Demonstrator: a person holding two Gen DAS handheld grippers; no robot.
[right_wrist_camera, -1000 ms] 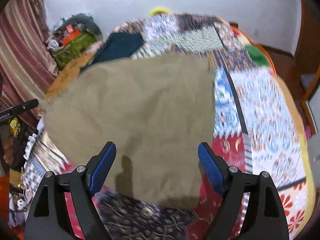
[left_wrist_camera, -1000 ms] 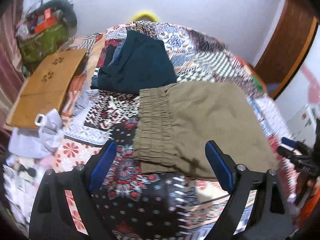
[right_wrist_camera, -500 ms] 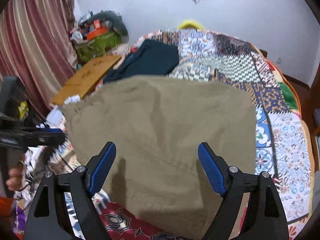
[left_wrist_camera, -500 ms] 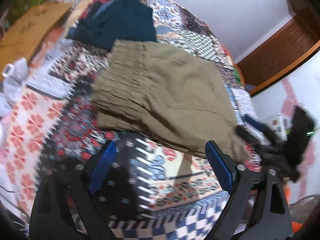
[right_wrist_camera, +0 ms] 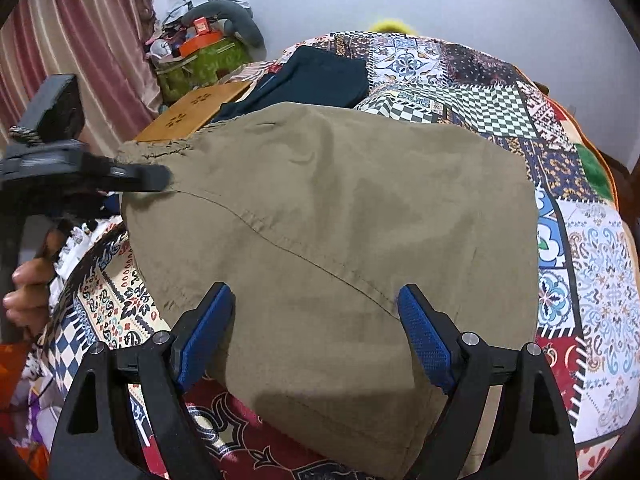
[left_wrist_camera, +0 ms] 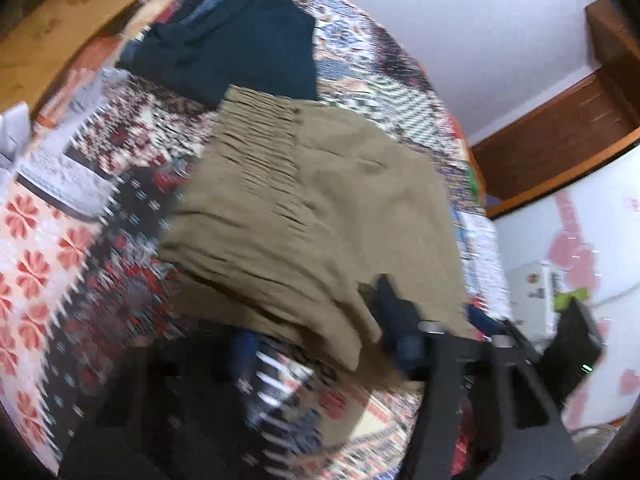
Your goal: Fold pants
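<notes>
The olive-khaki pants (right_wrist_camera: 340, 208) lie folded on the patchwork bedspread (right_wrist_camera: 592, 264), elastic waistband to the left. My right gripper (right_wrist_camera: 316, 320) is open, its blue pads above the near edge of the pants, holding nothing. In the left wrist view the pants (left_wrist_camera: 304, 208) fill the middle. My left gripper (left_wrist_camera: 320, 348) is blurred; its fingers stand apart, the right one over the pants' near corner. It also shows in the right wrist view (right_wrist_camera: 152, 178), its tip at the waistband end.
A folded dark teal garment (right_wrist_camera: 320, 76) lies behind the pants. A wooden lap table (right_wrist_camera: 192, 114) and a cluttered green bag (right_wrist_camera: 200, 64) stand at the far left. A brown door (left_wrist_camera: 560, 128) is at the right. The bed edge runs close below me.
The left gripper has swung down and right toward the pants' near edge, with strong blur. The right gripper has pulled back and steadied over the near edge of the pants.
</notes>
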